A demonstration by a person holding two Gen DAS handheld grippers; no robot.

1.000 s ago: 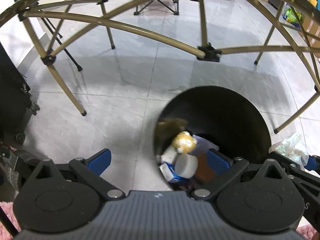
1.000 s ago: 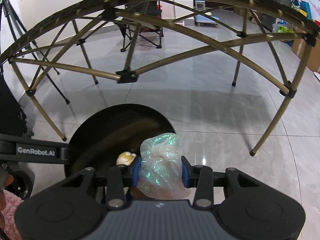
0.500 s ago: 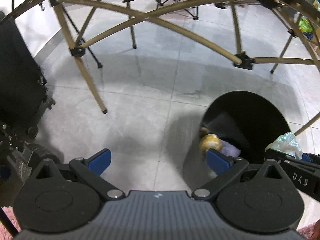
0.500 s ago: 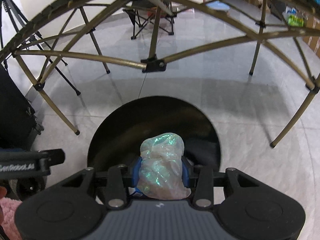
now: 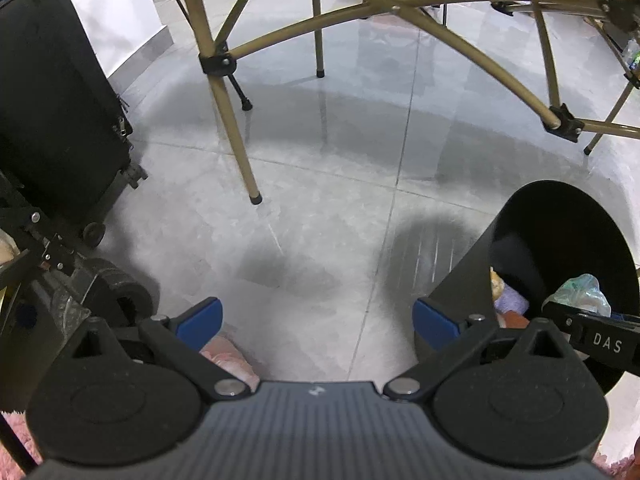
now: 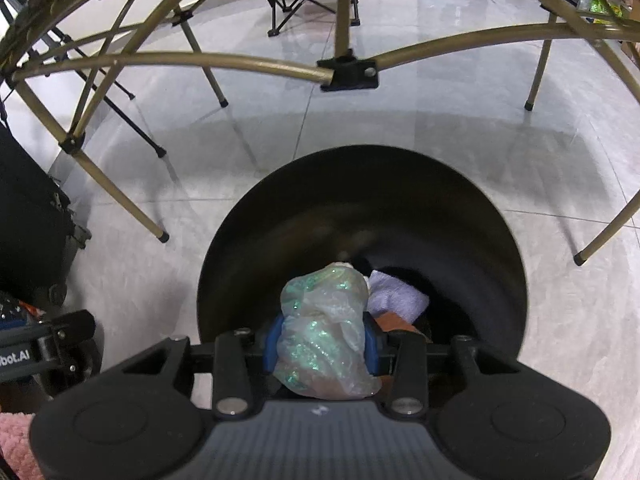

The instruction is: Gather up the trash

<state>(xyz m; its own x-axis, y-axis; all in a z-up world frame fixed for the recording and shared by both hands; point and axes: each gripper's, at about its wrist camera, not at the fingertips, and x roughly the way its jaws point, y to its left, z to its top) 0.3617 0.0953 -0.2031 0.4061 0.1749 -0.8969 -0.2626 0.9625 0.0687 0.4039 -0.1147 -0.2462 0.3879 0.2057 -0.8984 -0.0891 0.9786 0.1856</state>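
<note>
Left wrist view: your left gripper [image 5: 316, 316] is spread wide and empty beside the round black bin [image 5: 472, 264].

Right wrist view: your right gripper [image 6: 320, 340] pinches the crumpled iridescent plastic bag [image 6: 324, 328] over the bin's mouth; it looks light, soft and slippery, so grip its bunched middle.

Open grey tile floor [image 5: 328, 184] ahead of the left gripper [image 5: 316, 318], fingers spread wide over bare tiles. Hemmed on the left by a black wheeled case [image 5: 52, 112], ahead by a gold frame leg [image 5: 234, 128] planted on the floor. To the right, the black bin [image 5: 560, 240], mouth partly blocked by the right gripper [image 6: 320, 338] clamped on a crumpled plastic bag [image 6: 324, 328]. Inside the bin, a lilac cloth [image 6: 396, 300] and other trash beneath. Crossing gold bars [image 6: 200, 62] overhead; free floor beyond the bin's far rim.
</note>
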